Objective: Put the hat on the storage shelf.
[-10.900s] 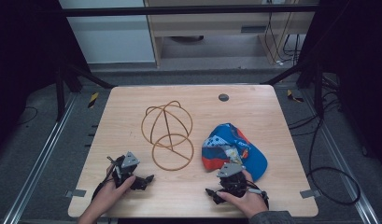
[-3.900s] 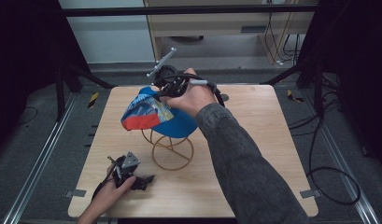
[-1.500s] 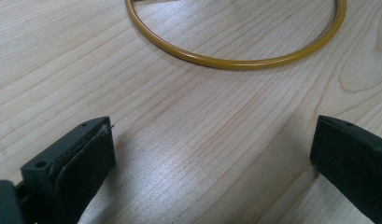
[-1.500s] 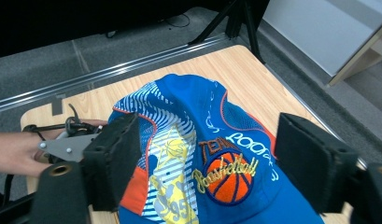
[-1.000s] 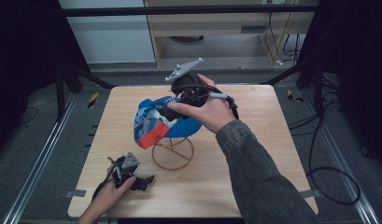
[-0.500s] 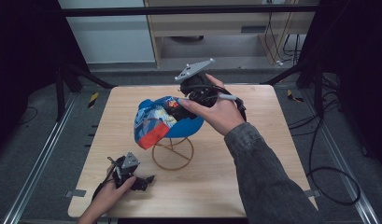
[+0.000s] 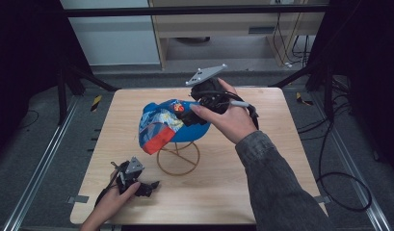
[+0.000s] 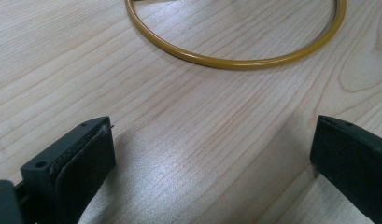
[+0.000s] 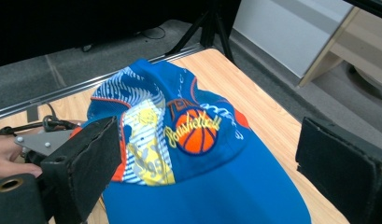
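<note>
A blue cap with a basketball patch sits draped over the top of a gold wire stand, its red-edged brim hanging toward the front left. My right gripper hovers just behind and above the cap. It stands open, jaws wide on either side of the crown, holding nothing. My left gripper rests on the table near the front left edge, open, jaws flat on the wood. The stand's ring base lies a short way beyond its jaws.
The wooden table has a dark round hole at its far edge behind the hand. Black frame posts and metal rails flank both sides. Cables lie on the floor at the right. The left hand and its gripper's grey plate sit past the cap.
The right gripper lifted the cap from the table's right side and set it on the stand. Over the last second it let go, opened and drew back right. The left gripper stayed put.
</note>
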`<state>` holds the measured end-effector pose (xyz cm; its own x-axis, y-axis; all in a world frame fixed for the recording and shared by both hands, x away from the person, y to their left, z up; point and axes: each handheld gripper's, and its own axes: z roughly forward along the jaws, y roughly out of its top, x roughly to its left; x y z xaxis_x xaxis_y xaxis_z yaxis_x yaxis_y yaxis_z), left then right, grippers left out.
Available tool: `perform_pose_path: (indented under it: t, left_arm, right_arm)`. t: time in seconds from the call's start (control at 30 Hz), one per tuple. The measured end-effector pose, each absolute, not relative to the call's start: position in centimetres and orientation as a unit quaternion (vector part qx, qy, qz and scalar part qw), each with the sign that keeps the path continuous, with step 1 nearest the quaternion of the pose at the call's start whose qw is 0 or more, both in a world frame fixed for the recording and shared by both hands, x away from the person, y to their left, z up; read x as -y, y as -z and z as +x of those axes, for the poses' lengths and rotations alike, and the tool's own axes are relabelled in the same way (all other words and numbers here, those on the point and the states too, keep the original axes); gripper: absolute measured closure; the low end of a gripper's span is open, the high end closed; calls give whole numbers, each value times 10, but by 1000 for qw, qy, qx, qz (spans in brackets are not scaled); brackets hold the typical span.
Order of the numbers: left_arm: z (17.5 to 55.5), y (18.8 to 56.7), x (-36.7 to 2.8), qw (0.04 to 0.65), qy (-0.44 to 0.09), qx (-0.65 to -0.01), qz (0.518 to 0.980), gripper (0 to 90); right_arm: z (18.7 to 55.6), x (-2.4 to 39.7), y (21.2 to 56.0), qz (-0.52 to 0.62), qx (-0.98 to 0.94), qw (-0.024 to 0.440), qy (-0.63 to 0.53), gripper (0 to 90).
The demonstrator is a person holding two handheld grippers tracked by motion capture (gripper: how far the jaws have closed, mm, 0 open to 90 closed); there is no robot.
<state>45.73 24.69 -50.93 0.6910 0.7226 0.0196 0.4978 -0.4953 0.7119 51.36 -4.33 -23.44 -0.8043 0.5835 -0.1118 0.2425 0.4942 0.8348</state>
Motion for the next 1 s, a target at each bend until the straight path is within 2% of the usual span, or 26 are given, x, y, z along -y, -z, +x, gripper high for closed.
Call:
perform_pose_path:
  t: [0.57,1.0]
  left_arm:
    - [457,510,-247,352,-161,-359,849,0]
    - [457,509,-247,351,-161,-358,850,0]
  right_arm:
    - [496,82,241,267,-828,206,-448,67]
    - [485,131,244,295,-819,224,-438,70]
